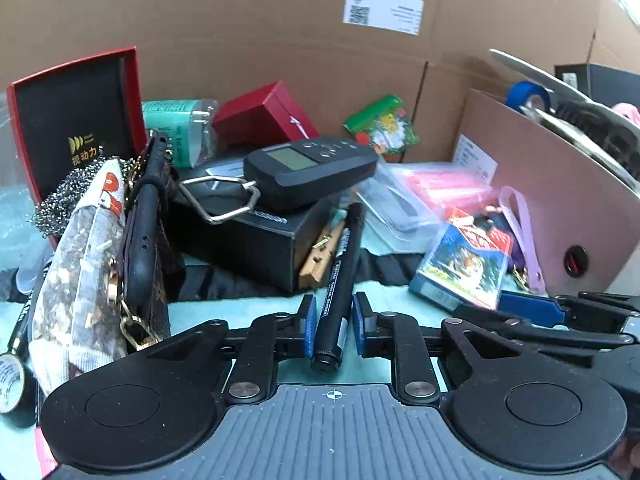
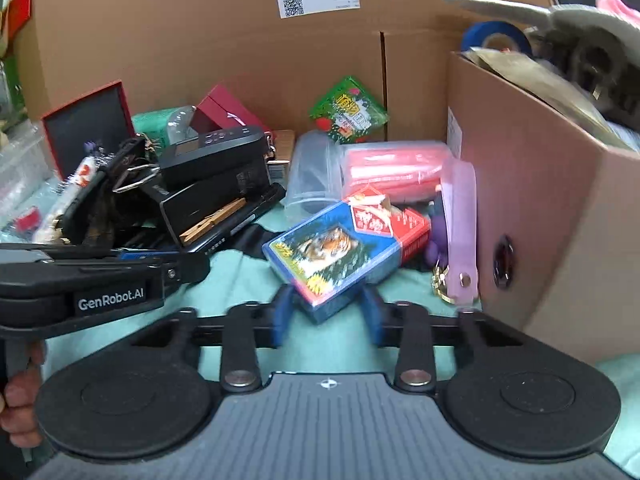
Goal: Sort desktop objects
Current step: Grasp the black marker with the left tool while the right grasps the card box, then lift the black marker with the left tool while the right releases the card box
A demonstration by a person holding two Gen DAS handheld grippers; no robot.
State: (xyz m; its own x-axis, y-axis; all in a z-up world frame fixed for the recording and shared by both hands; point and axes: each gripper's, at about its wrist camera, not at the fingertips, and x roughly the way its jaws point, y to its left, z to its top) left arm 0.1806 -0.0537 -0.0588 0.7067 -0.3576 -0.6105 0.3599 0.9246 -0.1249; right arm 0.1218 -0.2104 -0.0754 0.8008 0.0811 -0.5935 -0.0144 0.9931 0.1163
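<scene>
Through the left wrist camera I see my left gripper point(image 1: 333, 326) low over the teal cloth point(image 1: 240, 308), its blue pads spread on either side of a black marker pen point(image 1: 340, 284). A small gap shows on each side, so the jaws flank the pen without pinching it. The pen's far end leans against a black box point(image 1: 256, 236), beside a wooden clothespin point(image 1: 320, 254). A black digital hanging scale point(image 1: 308, 170) lies on top of that box. To the left stands an open red case point(image 1: 76, 120); to the right lies a blue card box with a tiger point(image 1: 464, 264), close to the side of a cardboard bin point(image 1: 560, 200).

Through the right wrist camera my right gripper point(image 2: 327, 314) has its blue fingers set apart around the near corner of the tiger card box point(image 2: 336, 252). The fingers are blurred and I cannot tell whether they touch it. A pink strap point(image 2: 460, 232) lies just right of the box, against the cardboard bin point(image 2: 540, 200). The left gripper point(image 2: 120, 280) enters from the left edge, low by the black box point(image 2: 208, 200).
</scene>
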